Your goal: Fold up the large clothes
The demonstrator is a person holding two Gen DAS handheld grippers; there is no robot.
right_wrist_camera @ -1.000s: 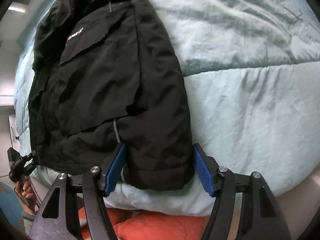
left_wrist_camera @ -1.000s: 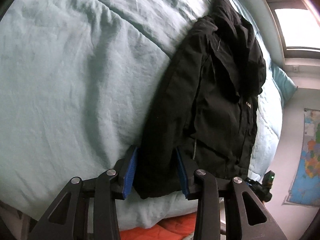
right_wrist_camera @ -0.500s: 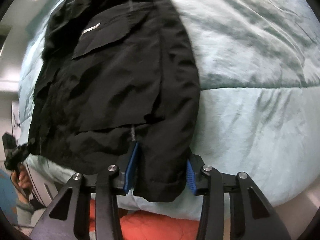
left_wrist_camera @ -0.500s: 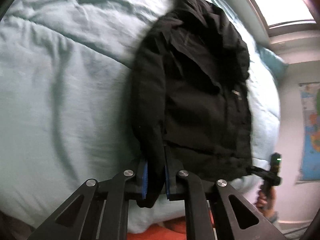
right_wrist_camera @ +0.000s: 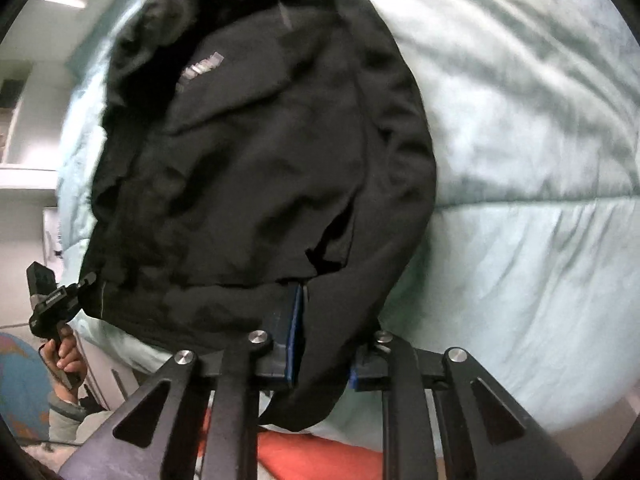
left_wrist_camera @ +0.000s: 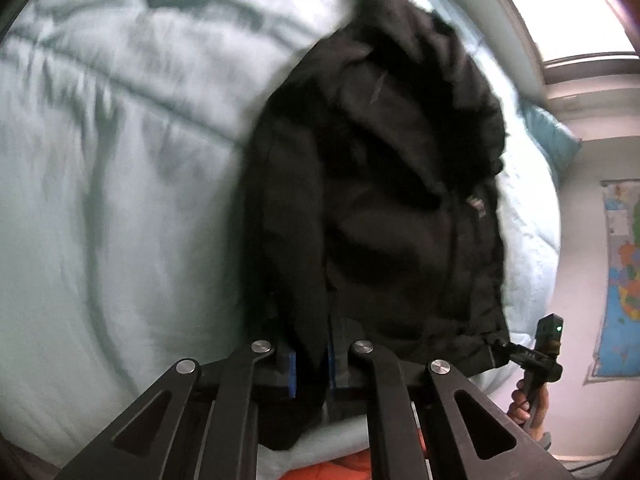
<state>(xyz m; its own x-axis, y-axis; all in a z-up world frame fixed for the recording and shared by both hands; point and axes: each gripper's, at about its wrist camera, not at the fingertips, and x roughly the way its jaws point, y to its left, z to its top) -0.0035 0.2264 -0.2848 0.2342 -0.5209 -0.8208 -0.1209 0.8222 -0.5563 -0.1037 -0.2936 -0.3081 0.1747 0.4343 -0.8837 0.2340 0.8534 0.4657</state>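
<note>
Black hooded jacket (left_wrist_camera: 400,208): lies on pale-green duvet (left_wrist_camera: 120,200) of bed. Left tongs (left_wrist_camera: 311,364) clamp one sleeve cuff; right tongs (right_wrist_camera: 322,354) clamp the other.

One black jacket (left_wrist_camera: 400,208), one pale-blue duvet (left_wrist_camera: 120,200), two tools (left_wrist_camera: 311,364) (right_wrist_camera: 320,364), one wall map (left_wrist_camera: 624,280).

Black jacket (left_wrist_camera: 392,208), pale mint quilt (left_wrist_camera: 120,200), blue-padded hand-held gripper (left_wrist_camera: 311,368).
</note>
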